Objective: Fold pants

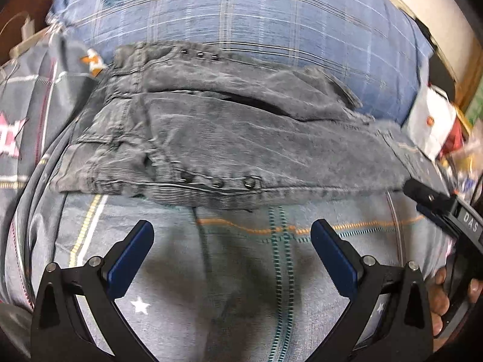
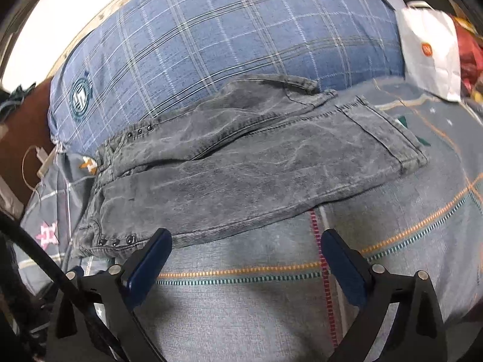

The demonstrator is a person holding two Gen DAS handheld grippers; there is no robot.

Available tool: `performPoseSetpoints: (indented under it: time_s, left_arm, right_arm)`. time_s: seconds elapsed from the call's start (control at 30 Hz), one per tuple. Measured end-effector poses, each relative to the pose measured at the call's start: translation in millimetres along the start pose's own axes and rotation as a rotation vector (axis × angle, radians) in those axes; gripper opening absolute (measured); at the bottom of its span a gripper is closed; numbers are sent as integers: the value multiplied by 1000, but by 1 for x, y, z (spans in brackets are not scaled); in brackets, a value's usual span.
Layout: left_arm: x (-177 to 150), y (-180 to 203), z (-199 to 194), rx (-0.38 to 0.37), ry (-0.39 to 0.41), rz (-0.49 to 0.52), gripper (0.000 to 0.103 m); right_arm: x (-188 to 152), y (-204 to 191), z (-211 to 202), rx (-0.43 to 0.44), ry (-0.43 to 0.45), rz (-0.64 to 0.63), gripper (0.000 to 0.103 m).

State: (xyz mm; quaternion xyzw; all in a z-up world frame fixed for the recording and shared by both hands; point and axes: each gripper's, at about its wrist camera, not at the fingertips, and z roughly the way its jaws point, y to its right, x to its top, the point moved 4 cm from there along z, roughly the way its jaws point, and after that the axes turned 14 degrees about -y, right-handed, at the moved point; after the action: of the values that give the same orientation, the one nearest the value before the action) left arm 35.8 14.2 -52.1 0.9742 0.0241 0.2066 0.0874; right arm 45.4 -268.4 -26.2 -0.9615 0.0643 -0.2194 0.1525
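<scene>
While both tools are hovering over the bed, I am logging the scene as follows. Item 1: grey washed jeans (image 2: 256, 163), lying across the patterned bedsheet (image 2: 241, 310) with 1 leg laid over the other, waistband and rivets toward the left, hems toward the right, far edge resting against the blue plaid pillow (image 2: 226, 45). Item 2: left gripper (image 1: 232, 241), jaws spread wide, nothing between them, sitting just short of the jeans' near edge. Item 3: right gripper (image 2: 246, 250), jaws likewise spread and empty, left finger just overlapping the near edge by the riveted pocket. Item 4: white paper bag (image 2: 428, 51), well apart at the right. Step in hand, as I am judging it: the lengthwise fold is looking done and I am lining up for the crosswise fold. Next move is calling for pinching both layers at the hem end and carrying them toward the waistband without dragging the lower leg askew.
</scene>
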Motion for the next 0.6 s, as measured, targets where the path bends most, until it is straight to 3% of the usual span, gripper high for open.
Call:
performPoseSetpoints:
  time_s: [0.17,0.33,0.4,0.53,0.6]
  left_arm:
    - [9,-12,-3,-95,-55,-62,100]
    - [38,6,12,-205,-229,-92,100]
    - [50,19,28,-298,-309,-122,100]
    - [50,31,50,-326,-319,-129,100]
    - [42,27,60,-348,-321,-162,100]
  right_arm:
    - [11,29,-13,62,-44,135,88]
    - [54,60,-18,128,-115,283,88]
    - [72,72,-14,131,-104,318,88]
    - [62,94,-1,127,-93,361,82]
    - [53,105,18,122,-153,390,75]
